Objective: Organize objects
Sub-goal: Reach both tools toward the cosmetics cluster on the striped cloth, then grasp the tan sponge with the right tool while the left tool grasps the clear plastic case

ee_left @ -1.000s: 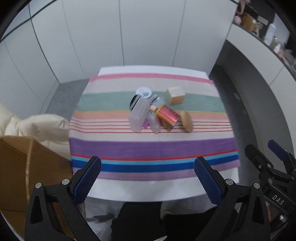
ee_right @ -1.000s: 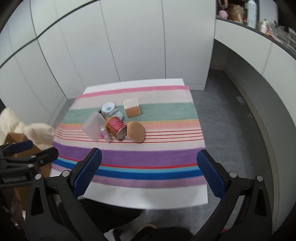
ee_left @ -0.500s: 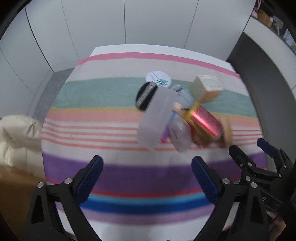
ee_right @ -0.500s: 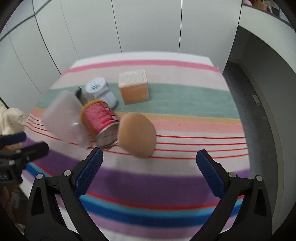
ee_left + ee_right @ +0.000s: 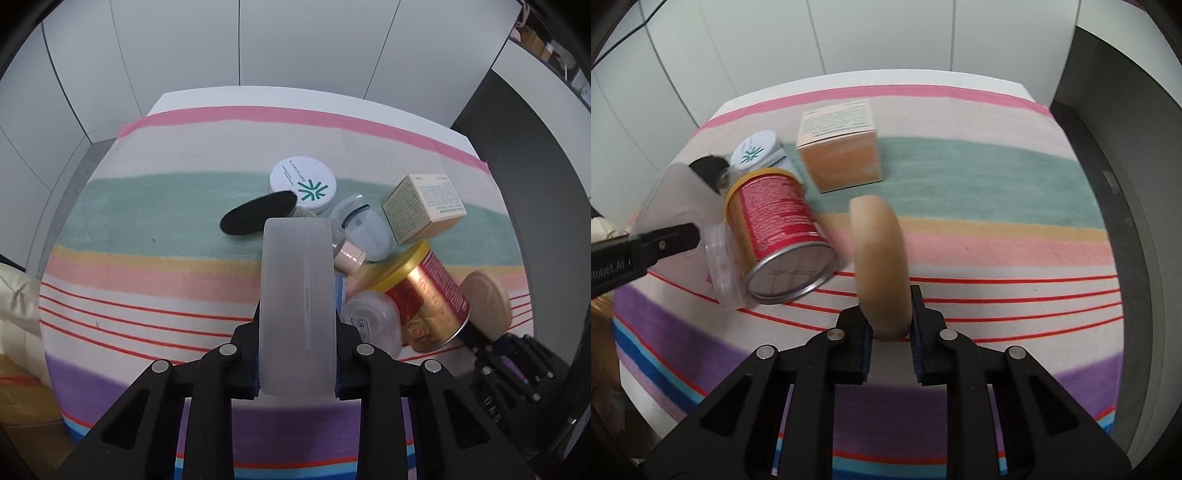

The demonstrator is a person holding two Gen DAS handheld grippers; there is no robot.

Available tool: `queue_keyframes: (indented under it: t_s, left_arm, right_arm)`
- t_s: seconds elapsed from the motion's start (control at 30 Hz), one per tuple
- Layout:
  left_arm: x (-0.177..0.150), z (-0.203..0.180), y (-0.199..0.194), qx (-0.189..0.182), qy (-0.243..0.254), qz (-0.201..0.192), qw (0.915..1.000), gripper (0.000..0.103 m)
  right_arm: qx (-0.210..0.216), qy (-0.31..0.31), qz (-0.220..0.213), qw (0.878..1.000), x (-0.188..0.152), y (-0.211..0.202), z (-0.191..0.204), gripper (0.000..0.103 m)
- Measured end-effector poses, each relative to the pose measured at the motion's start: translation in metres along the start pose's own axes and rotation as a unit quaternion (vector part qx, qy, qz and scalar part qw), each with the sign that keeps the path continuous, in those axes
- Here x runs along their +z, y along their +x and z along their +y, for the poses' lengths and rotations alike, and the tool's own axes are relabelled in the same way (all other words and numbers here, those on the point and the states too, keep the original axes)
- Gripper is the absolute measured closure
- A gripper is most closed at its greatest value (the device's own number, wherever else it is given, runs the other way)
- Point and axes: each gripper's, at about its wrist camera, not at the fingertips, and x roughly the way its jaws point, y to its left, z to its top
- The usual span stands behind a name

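A pile of toiletries lies mid-table on a striped cloth (image 5: 147,229). My left gripper (image 5: 297,354) is shut on a frosted translucent case (image 5: 297,295) standing on edge. My right gripper (image 5: 888,332) is shut on a tan oval compact (image 5: 881,258), also on edge; it shows in the left wrist view (image 5: 487,306). A red and gold can (image 5: 779,229) lies on its side between them. Nearby are a cream and orange box (image 5: 842,158), a white round tin with a green logo (image 5: 303,182), a black oval lid (image 5: 258,218) and small clear jars (image 5: 373,325).
The cloth covers a white table (image 5: 295,96) with white wall panels behind. A cream cushion (image 5: 14,295) and a brown box (image 5: 22,398) sit off the left edge. A dark counter (image 5: 535,147) runs along the right.
Both grippers moved forward and down to the pile and closed: the left onto the frosted case, the right onto the tan compact, which now stands on edge.
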Motion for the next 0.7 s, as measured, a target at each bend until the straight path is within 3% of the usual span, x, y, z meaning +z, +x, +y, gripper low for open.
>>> queue_keyframes:
  t_s: [0.4, 0.7]
  left_arm:
    - [-0.01, 0.006, -0.031, 0.026, 0.003, -0.012, 0.9996, 0.075]
    - [-0.005, 0.014, -0.083, 0.033, -0.002, -0.029, 0.999, 0.075]
  right_arm:
    - [-0.006, 0.011, -0.011, 1.0, -0.001, -0.037, -0.012, 0.085]
    - [-0.014, 0.001, -0.04, 0.999, 0.022, -0.096, -0.007, 0.085]
